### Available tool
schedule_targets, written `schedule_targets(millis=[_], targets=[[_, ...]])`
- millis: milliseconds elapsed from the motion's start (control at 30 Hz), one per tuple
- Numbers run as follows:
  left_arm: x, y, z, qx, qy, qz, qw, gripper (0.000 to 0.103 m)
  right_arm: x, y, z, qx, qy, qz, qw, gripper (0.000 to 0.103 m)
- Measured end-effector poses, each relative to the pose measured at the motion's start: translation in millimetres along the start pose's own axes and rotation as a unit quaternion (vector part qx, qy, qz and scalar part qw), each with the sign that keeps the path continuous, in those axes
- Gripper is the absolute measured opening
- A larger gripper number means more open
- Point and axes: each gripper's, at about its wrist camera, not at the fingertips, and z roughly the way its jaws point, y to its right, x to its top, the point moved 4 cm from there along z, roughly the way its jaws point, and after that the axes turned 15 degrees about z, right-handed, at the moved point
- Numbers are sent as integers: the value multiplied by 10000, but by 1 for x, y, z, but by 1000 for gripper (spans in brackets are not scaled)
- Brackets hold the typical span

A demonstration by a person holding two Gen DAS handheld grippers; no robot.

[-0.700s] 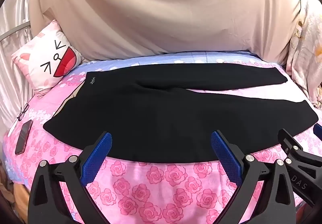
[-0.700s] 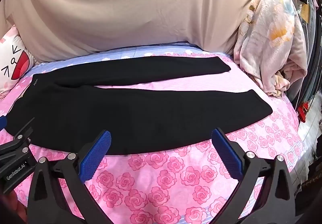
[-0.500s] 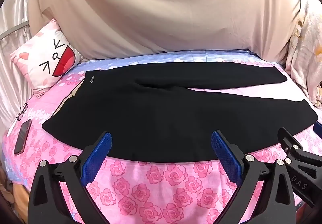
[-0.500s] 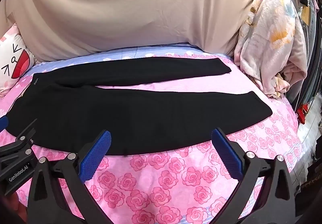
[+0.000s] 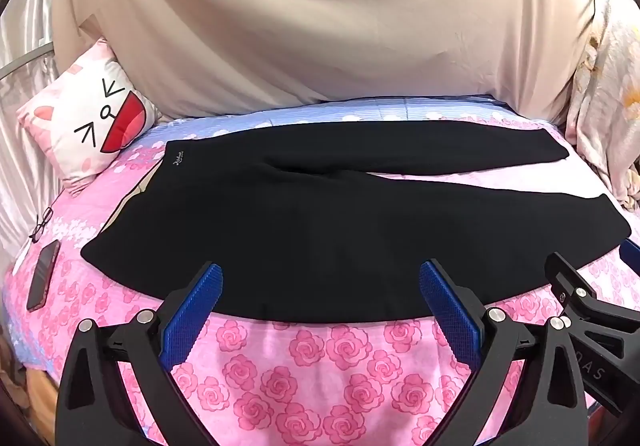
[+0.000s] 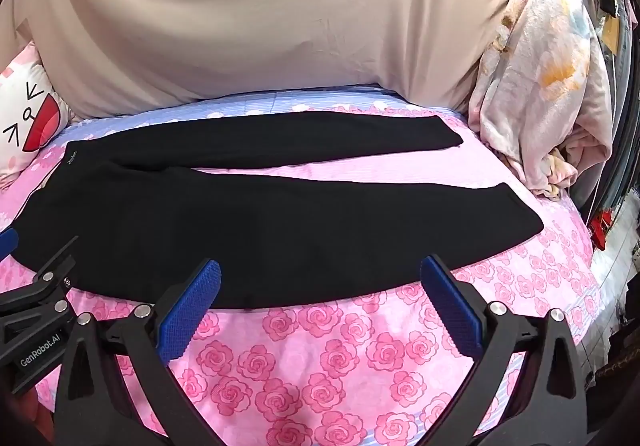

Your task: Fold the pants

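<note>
Across the rose-print pink bedsheet (image 5: 320,358): black pants (image 5: 340,230) spread flat, waistband toward the left near the cartoon-face pillow (image 5: 86,117), both legs running to the right. Far leg narrow and straight along the blue strip of the sheet; near leg wider, ending near the bed's right edge. Legs parted by a thin wedge of pink sheet, joined at the crotch. Small pale logo at the far waistband corner.

Near the front edge of the bed: left gripper (image 5: 320,306) above the sheet, blue-padded jaws spread wide, nothing between them, tips over the pants' near hem; contact not clear. Right gripper (image 6: 320,306) likewise, jaws released and wide apart, empty, tips at the hem of the near leg. Each gripper visible at the edge of the other's view, side by side.

Behind the bed: beige draped cloth (image 5: 320,25). At the right: crumpled floral blanket (image 6: 548,85). On the sheet's left edge: dark phone (image 5: 42,282) and, just beyond, a pair of glasses (image 5: 42,224), both well apart from the pants.
</note>
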Motion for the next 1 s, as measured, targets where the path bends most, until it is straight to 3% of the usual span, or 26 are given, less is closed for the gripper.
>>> schedule_targets(millis=[1000], targets=[[-2,4,5,-24,-90,67,9999,97,-4,4,1,32,23,-7,10000,98]])
